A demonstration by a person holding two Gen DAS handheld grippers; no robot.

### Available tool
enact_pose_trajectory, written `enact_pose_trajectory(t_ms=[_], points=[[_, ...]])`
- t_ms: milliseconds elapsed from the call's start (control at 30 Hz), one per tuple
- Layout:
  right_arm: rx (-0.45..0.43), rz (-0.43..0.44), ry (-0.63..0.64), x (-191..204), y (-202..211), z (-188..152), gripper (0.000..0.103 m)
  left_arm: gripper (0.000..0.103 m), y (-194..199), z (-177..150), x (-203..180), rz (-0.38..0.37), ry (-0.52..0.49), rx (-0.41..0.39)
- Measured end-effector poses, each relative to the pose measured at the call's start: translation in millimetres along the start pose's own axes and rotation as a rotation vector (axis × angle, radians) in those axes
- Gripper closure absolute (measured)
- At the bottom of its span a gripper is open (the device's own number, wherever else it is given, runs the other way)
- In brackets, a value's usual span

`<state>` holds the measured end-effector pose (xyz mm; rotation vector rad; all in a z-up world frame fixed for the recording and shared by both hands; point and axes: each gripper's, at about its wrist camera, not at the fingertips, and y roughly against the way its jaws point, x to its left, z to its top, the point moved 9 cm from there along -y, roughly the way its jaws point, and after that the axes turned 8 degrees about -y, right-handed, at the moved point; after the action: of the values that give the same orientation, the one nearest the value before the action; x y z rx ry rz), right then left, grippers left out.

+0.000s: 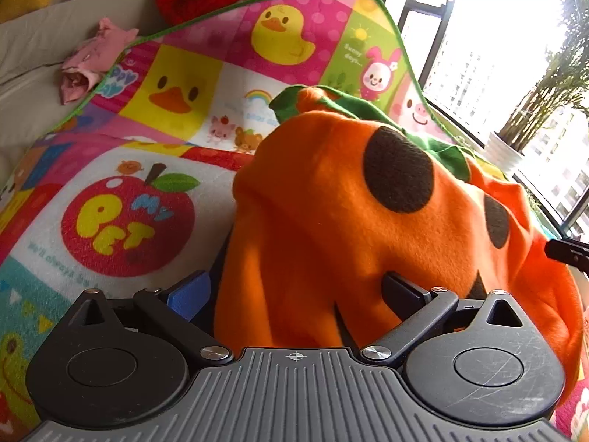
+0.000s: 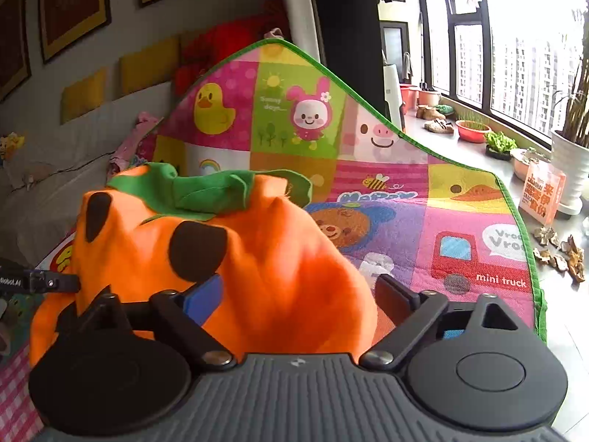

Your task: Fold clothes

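I've got the orange pumpkin costume (image 1: 331, 221) bunched up on the cartoon play mat (image 1: 121, 199), btwn both tools. Left gripper (image 1: 298, 294) & right gripper (image 2: 294, 294) each have fleece filling the gap btwn spread fingers; can't tell if either actually grips.

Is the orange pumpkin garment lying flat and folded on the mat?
No, the orange pumpkin garment is bunched up in a raised heap on the play mat, not flat.

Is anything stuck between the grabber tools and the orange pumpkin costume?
No. The pumpkin costume already sits between the fingers of the left tool and the right tool, bunched above the colorful play mat. Nothing visible lies between either tool and the fabric.
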<state>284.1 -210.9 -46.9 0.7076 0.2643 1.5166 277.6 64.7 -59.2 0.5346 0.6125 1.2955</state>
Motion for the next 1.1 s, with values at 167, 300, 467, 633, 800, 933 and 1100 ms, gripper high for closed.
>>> enact_pose_trajectory(t_ms=[167,300,467,633,800,933,1100], points=[[0.089,0.041,-0.074,-9,-50,-10,0.022,0.024,-20,-7,0,-0.047,-0.009,0.028],[0.147,0.084,-0.037,8,-59,-30,0.039,0.036,-17,-19,-3,-0.057,-0.039,0.029],[0.190,0.146,0.049,39,-47,-52,0.050,0.052,12,-44,-10,-0.139,-0.009,0.082],[0.254,0.249,0.179,77,-11,-97,0.051,0.058,59,-87,-19,-0.224,-0.006,0.130],[0.235,0.235,0.351,91,27,-124,0.051,0.057,98,-121,-17,-0.211,-0.056,0.144],[0.143,0.102,0.416,78,36,-105,0.051,0.045,105,-120,-1,-0.184,-0.011,0.123],[0.047,-0.078,0.464,53,24,-74,0.051,0.026,94,-107,0,-0.189,0.034,0.089]])
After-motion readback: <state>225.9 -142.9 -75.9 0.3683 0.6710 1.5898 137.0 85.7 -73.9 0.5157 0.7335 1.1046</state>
